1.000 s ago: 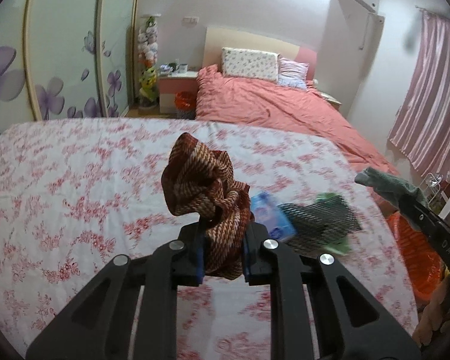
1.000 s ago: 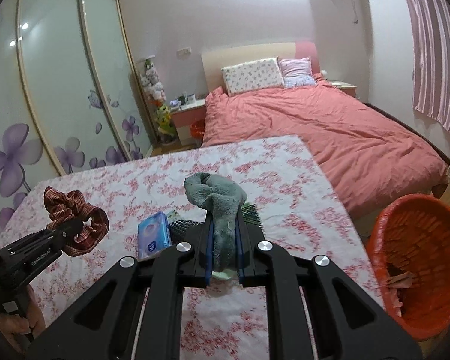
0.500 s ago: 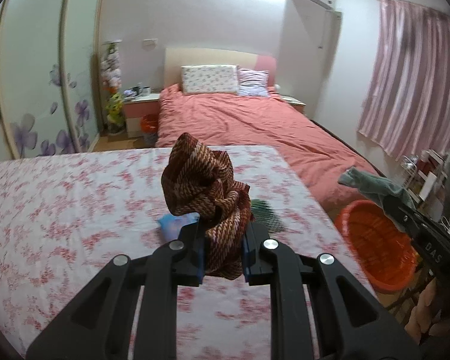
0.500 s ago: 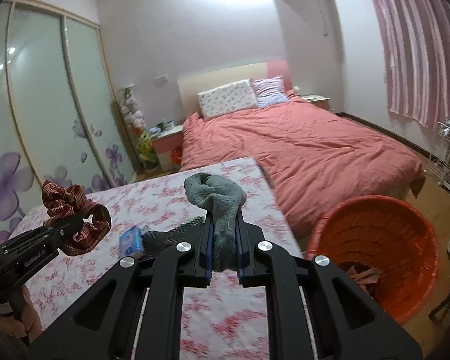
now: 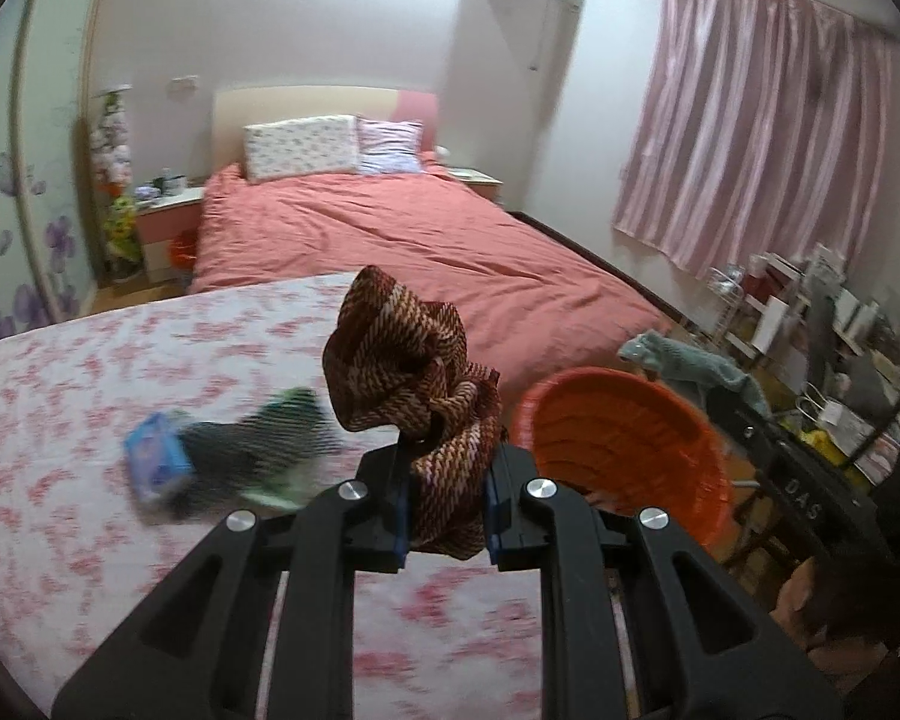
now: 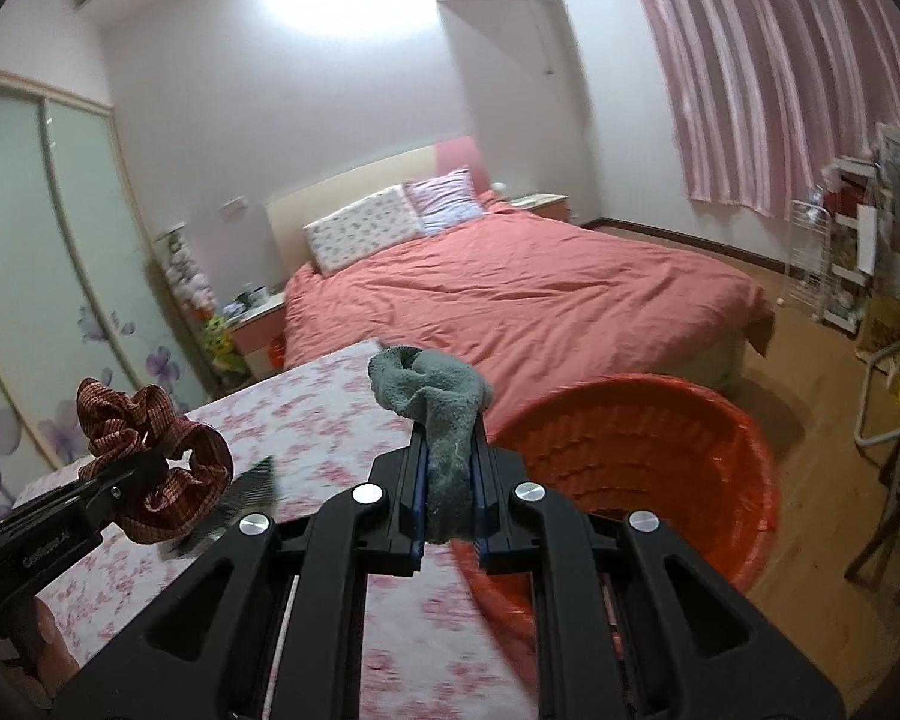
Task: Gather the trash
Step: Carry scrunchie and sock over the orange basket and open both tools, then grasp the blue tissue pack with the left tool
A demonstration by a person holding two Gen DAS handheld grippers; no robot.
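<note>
Both clamped: L gripper (image 5: 444, 510) on scrunchie (image 5: 411, 372), R gripper (image 6: 448, 507) on sock (image 6: 444, 408).

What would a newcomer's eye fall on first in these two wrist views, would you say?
Probably the brown striped scrunchie clamped in the left hand-held gripper over the floral tabletop, and the grey sock pinched in the right hand-held gripper. Next, the orange basket on the floor just past the table's edge, in front of the pink bed.
</note>
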